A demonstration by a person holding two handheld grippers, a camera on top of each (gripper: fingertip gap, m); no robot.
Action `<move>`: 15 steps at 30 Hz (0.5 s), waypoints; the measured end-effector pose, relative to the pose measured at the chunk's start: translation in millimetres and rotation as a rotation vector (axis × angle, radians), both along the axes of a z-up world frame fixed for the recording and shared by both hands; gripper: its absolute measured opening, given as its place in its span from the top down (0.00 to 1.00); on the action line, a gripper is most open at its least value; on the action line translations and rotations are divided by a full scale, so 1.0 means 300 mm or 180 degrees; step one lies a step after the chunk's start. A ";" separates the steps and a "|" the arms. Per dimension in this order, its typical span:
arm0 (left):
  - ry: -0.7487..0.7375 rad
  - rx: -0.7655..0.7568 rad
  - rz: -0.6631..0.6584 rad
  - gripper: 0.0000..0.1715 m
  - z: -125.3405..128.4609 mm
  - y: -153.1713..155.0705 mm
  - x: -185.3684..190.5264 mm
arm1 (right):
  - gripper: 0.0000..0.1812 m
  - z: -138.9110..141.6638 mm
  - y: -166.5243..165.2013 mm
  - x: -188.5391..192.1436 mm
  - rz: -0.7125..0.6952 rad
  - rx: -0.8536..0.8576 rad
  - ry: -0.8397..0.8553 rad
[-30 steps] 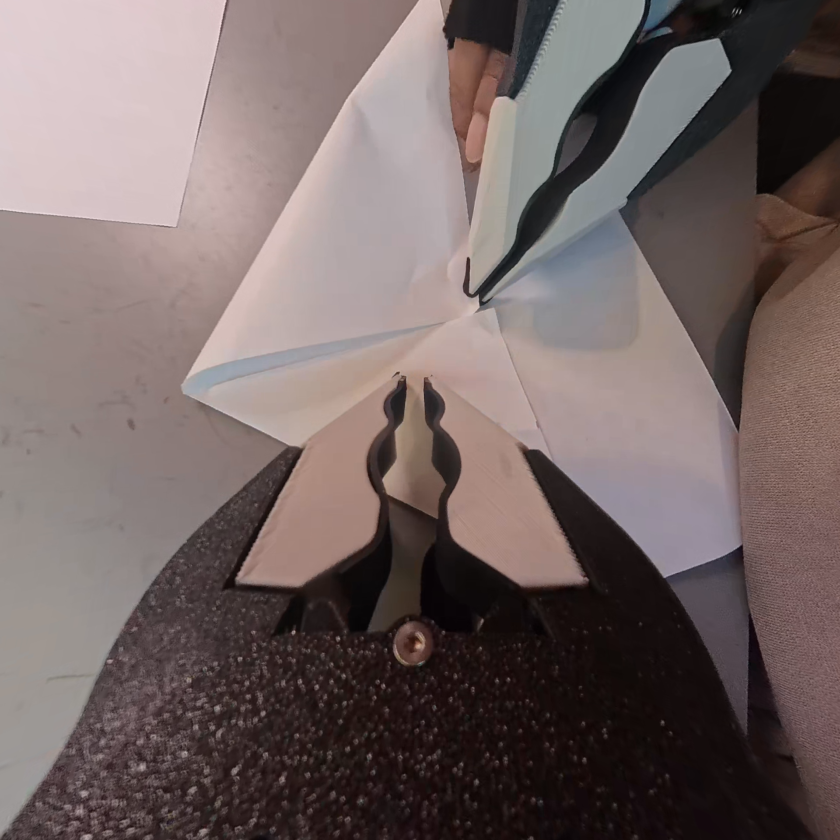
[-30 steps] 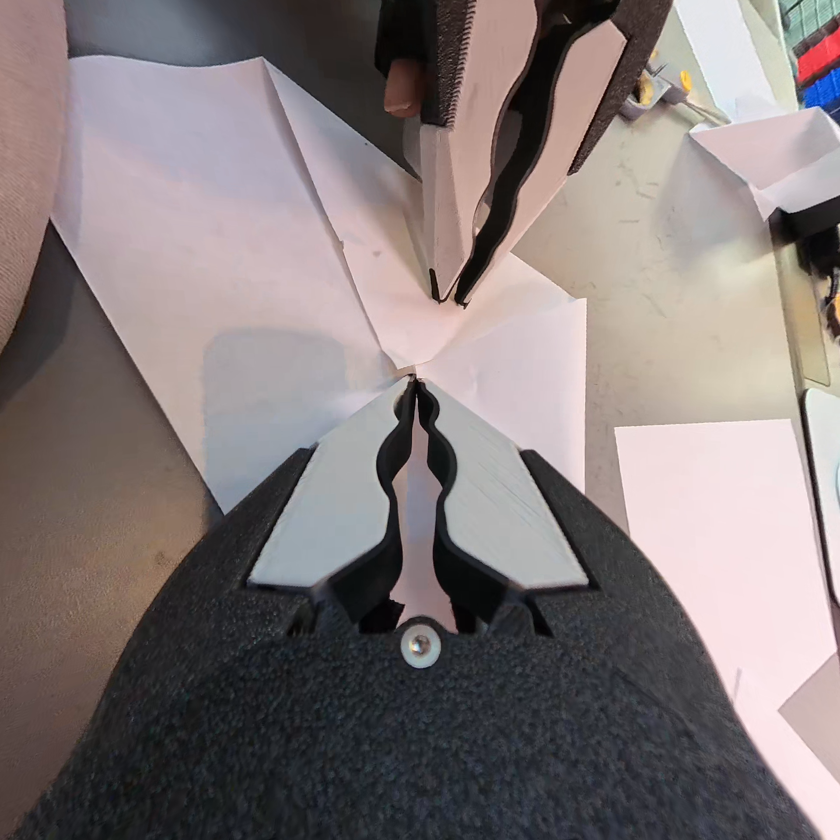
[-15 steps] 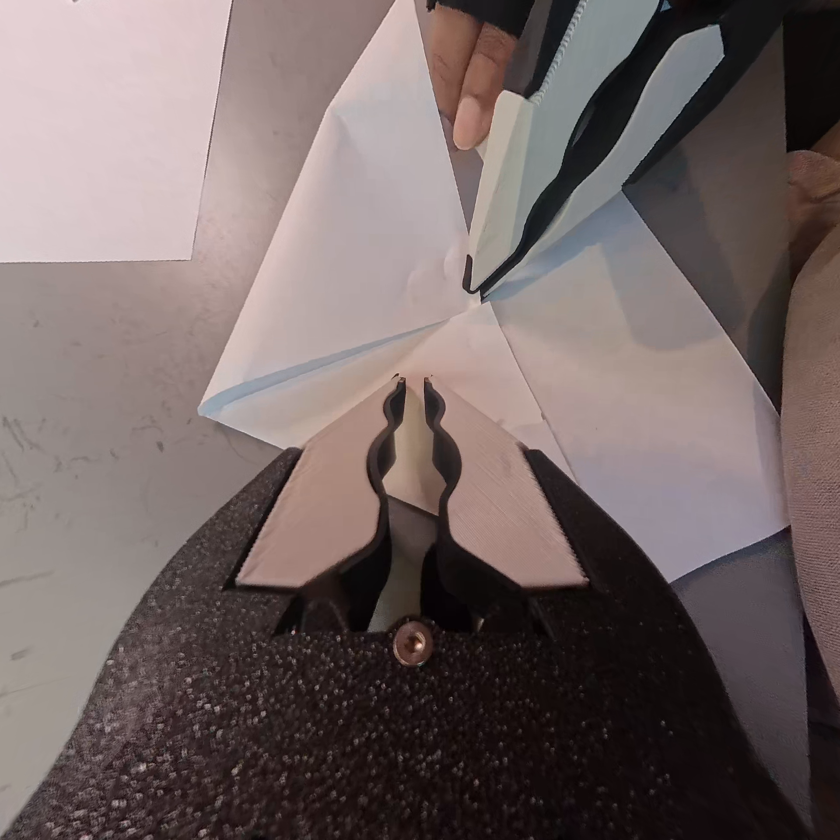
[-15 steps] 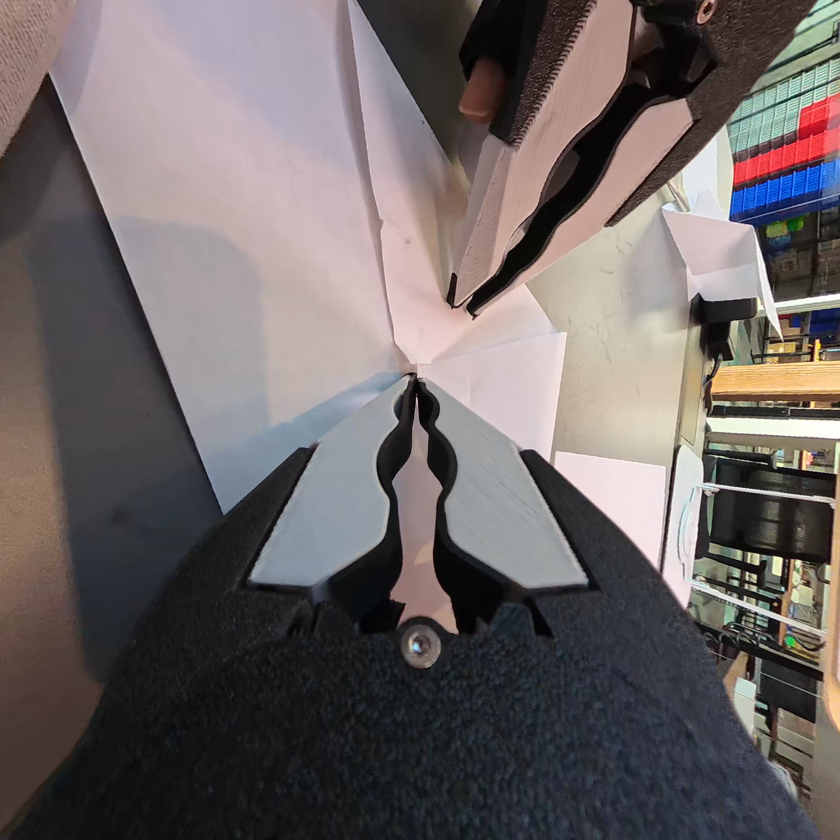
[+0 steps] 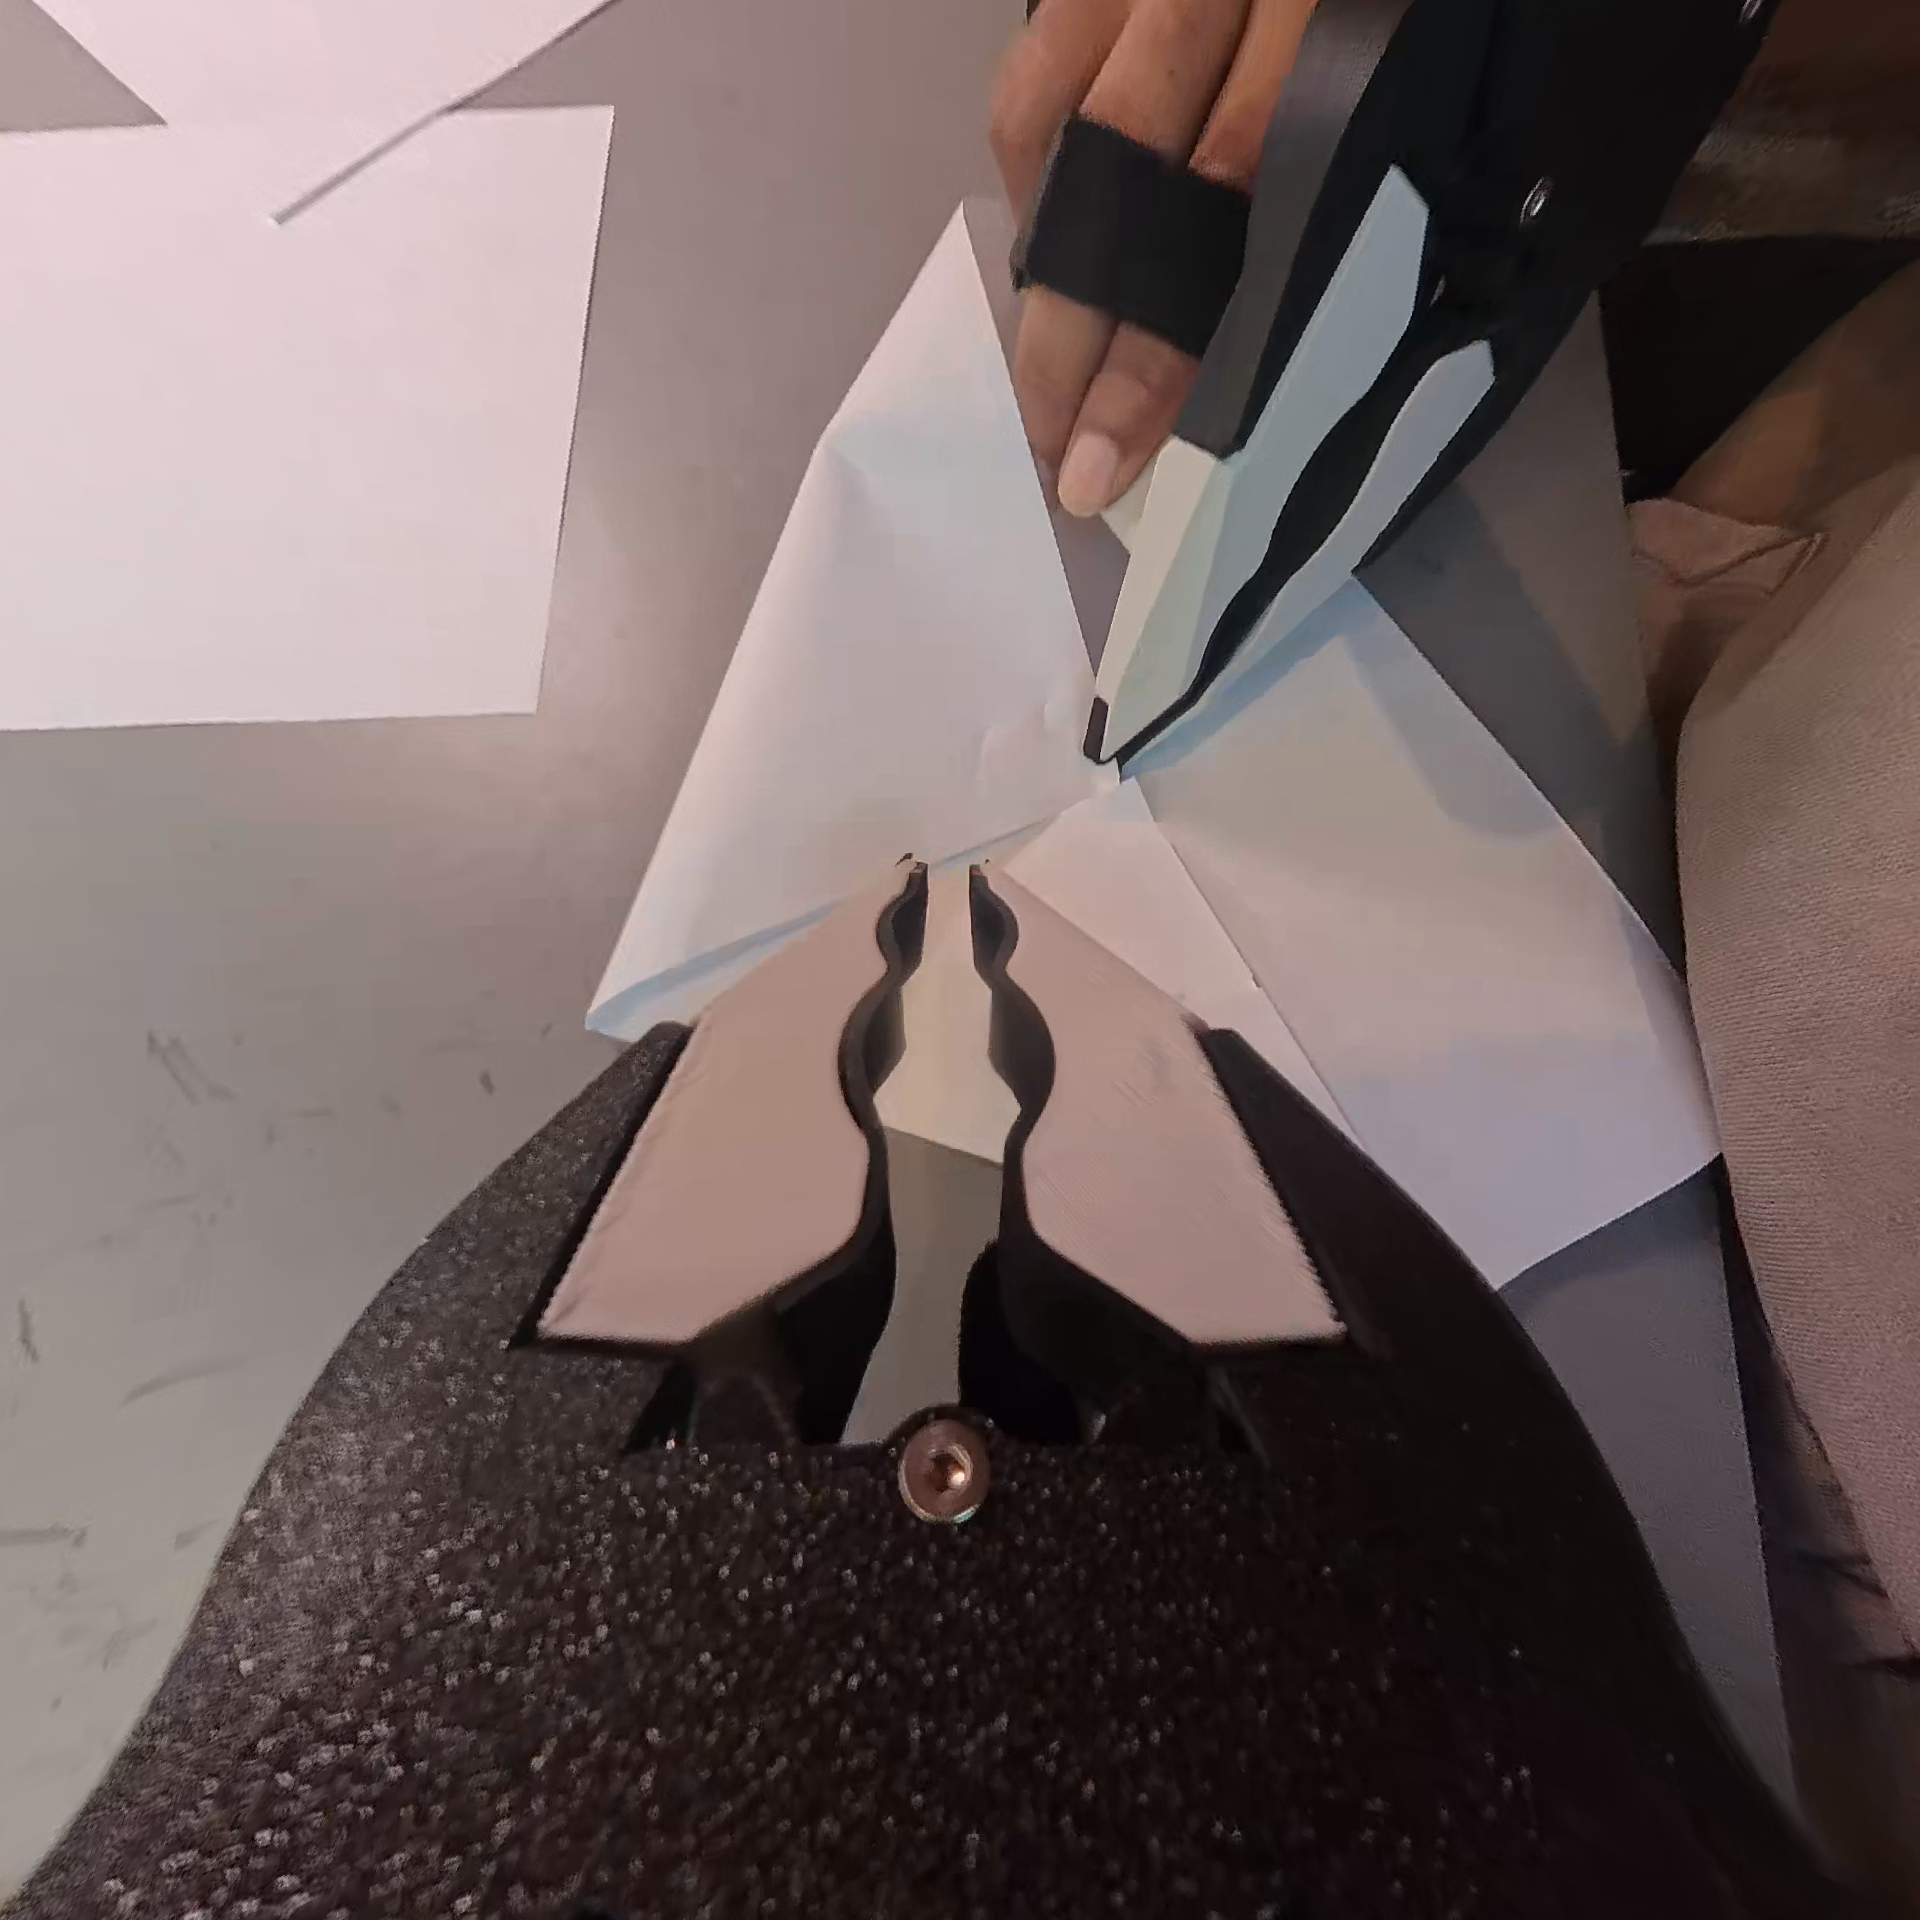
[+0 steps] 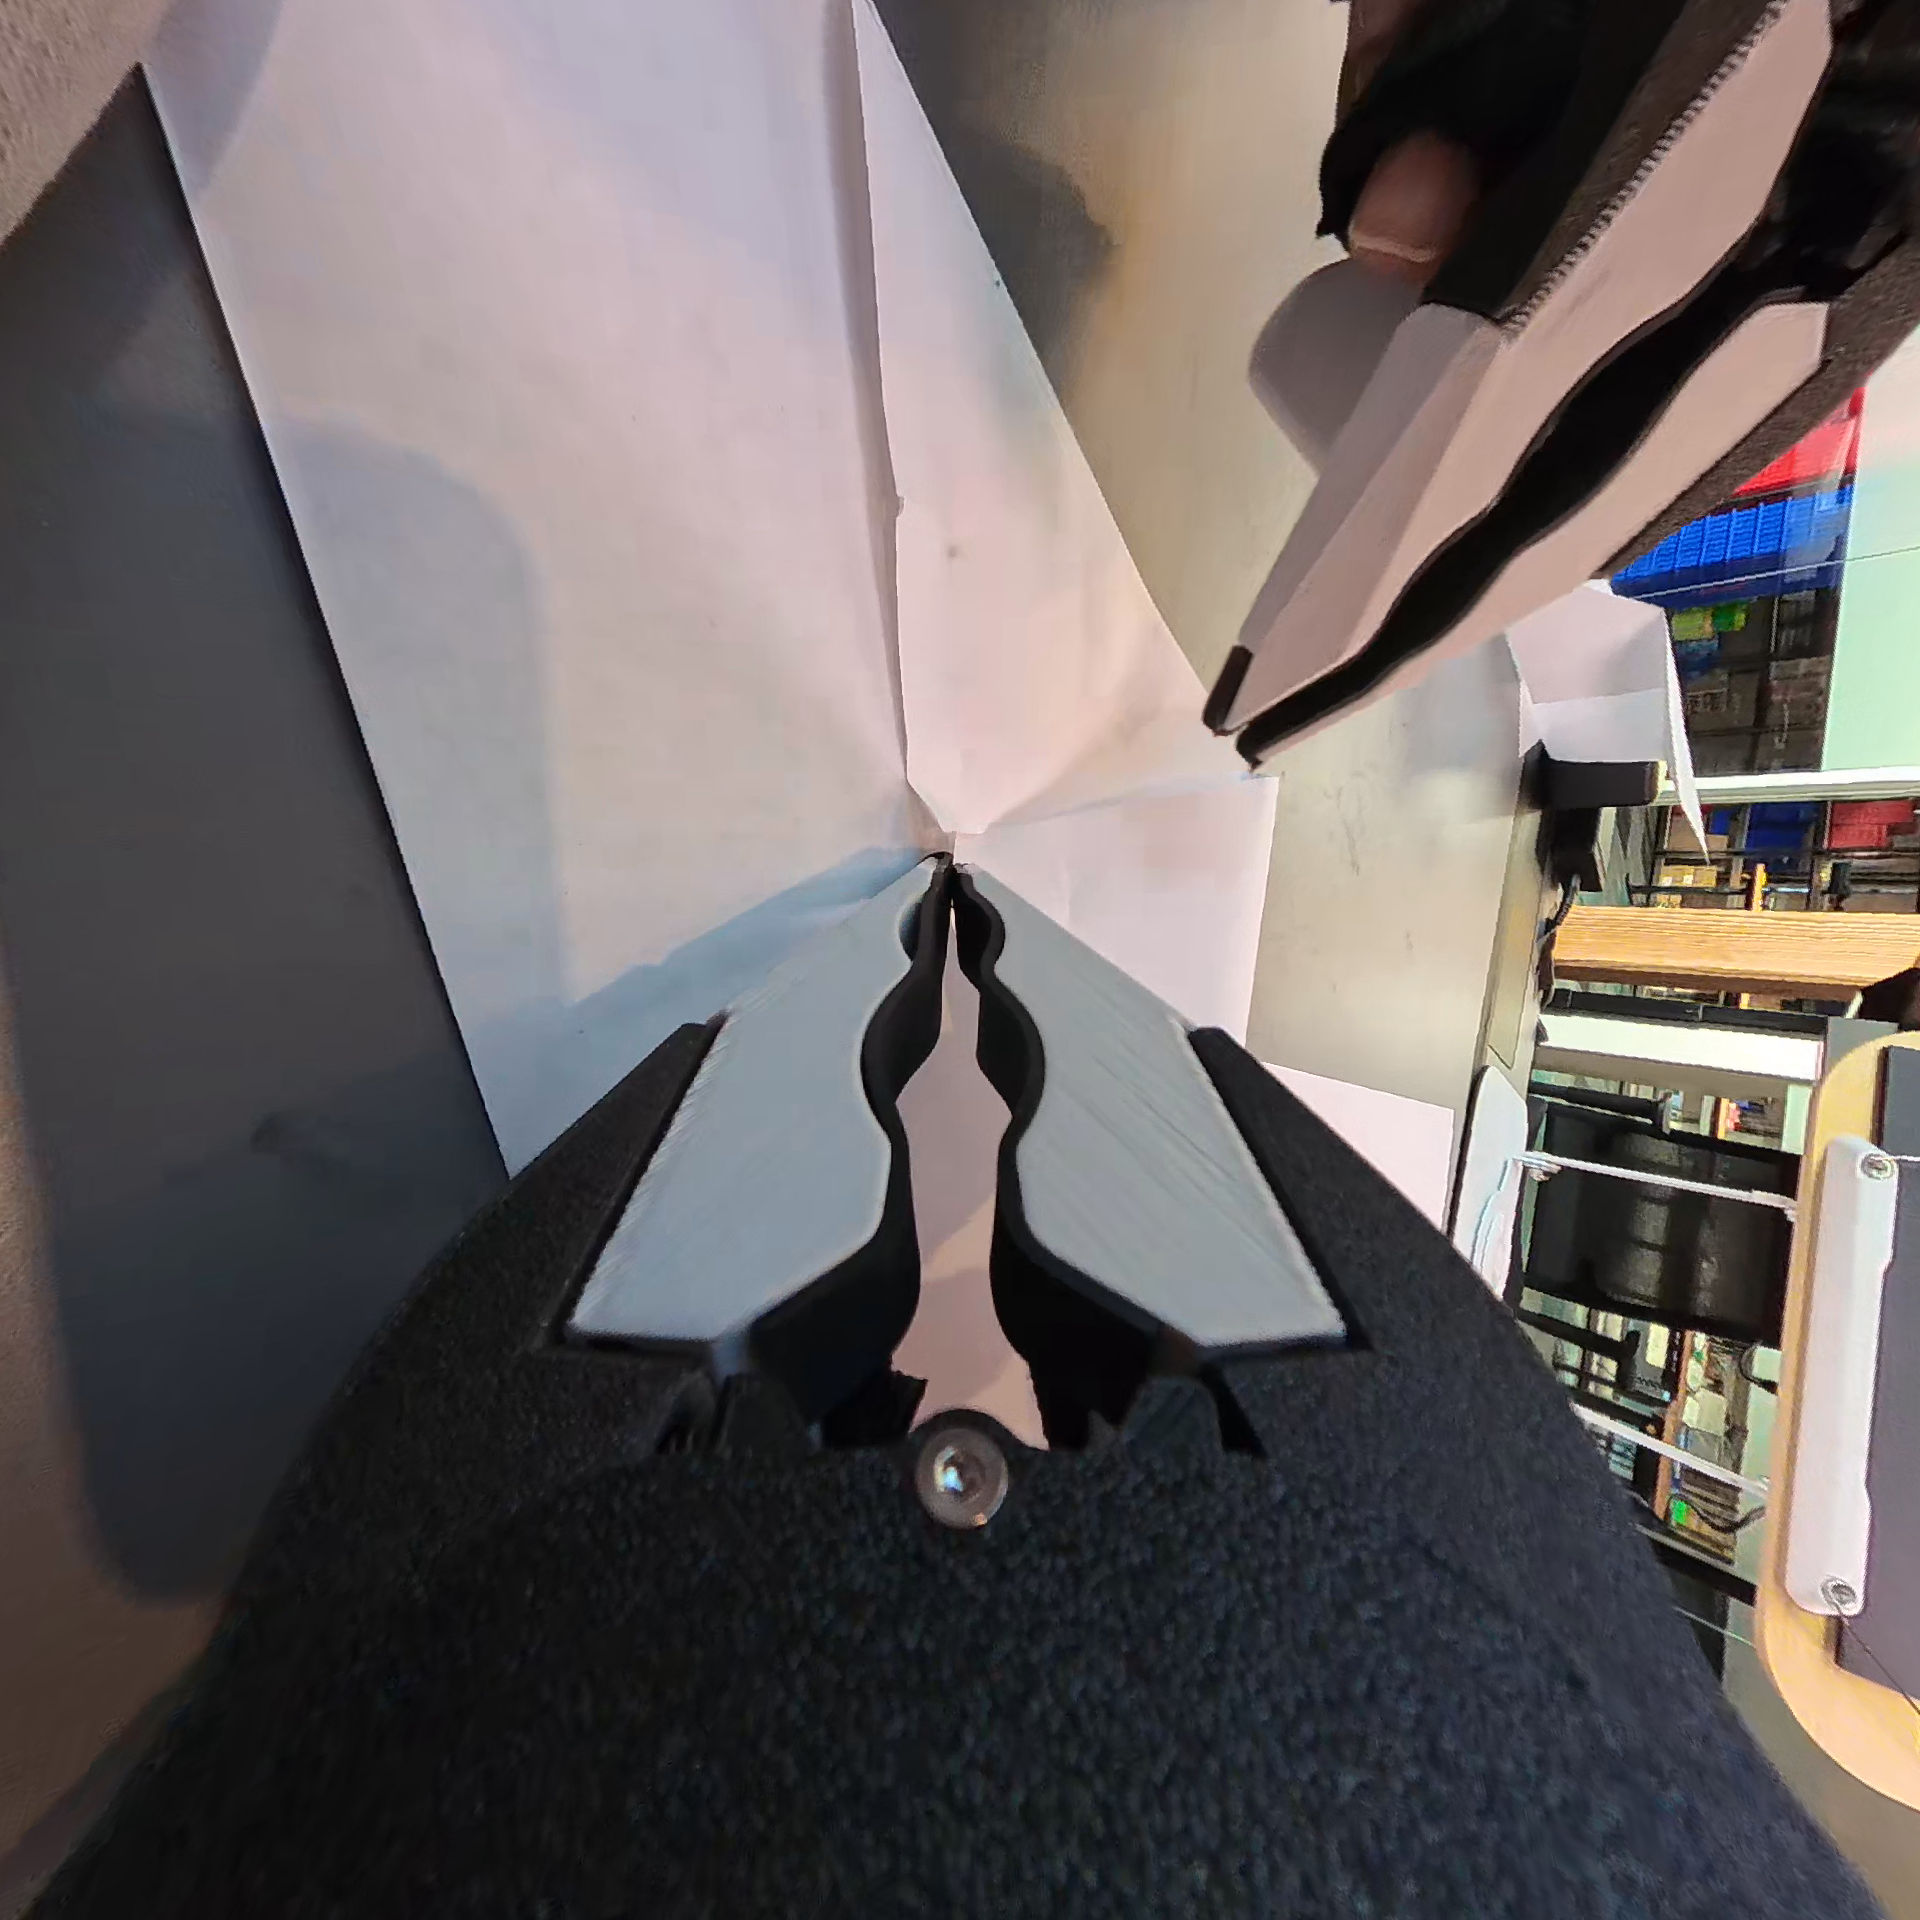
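A white sheet of paper (image 5: 904, 644) with several creases that meet at one point lies partly raised on the grey table (image 5: 260, 1039). My right gripper (image 6: 951, 868) is shut on the paper (image 6: 623, 468) at that meeting point. It also shows in the left wrist view (image 5: 1103, 746), coming in from the upper right with a person's hand (image 5: 1101, 395) on it. My left gripper (image 5: 943, 868) has its jaws a narrow gap apart and hovers just over a folded flap, holding nothing. In the right wrist view the left gripper (image 6: 1236, 727) sits by the flap's outer edge.
More white sheets (image 5: 260, 416) lie on the table at the far left. A person's beige clothing (image 5: 1808, 935) borders the paper on the right. Past the table edge stand shelves with blue and red bins (image 6: 1745, 530), a wooden shelf (image 6: 1714, 951) and another folded paper (image 6: 1600, 665). About 6 centimeters separates my left fingertips from my right.
The right gripper has kept its pinch and tilted, so its view has swung toward the shelves. The left gripper has drawn away from the crease point toward the flap's edge.
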State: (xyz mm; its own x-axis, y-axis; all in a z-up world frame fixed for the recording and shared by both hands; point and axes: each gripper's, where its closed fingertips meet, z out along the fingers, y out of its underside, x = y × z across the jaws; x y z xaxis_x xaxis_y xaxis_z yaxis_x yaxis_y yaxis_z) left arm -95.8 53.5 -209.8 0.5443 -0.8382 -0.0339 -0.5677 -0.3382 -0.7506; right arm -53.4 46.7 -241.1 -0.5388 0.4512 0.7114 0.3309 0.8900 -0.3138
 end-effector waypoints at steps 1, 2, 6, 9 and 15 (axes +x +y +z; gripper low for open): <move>-0.0025 0.0069 -0.0020 0.96 0.010 0.010 0.012 | 1.00 0.000 -0.001 0.001 0.0013 -0.0018 0.0007; 0.0004 0.0164 -0.0013 0.96 0.010 0.026 0.020 | 1.00 0.001 -0.003 0.003 0.0033 -0.0033 0.0010; 0.0281 0.0321 0.0084 1.00 -0.036 0.082 0.015 | 1.00 0.000 -0.008 0.007 0.0075 -0.0069 0.0027; 0.0318 0.0155 0.0051 1.00 -0.067 0.069 0.014 | 1.00 0.000 -0.008 0.010 0.0081 -0.0110 0.0028; 0.0425 0.0109 0.0010 1.00 -0.114 0.054 0.011 | 1.00 0.000 -0.013 0.015 0.0148 -0.0146 0.0026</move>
State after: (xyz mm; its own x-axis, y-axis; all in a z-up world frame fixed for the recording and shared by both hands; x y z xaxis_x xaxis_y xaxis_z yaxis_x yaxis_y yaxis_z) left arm -92.6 69.6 -244.0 0.5357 -0.8335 -0.1348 -0.6621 -0.3156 -0.6797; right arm -48.9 42.9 -240.9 -0.5542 0.4580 0.6950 0.2869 0.8889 -0.3570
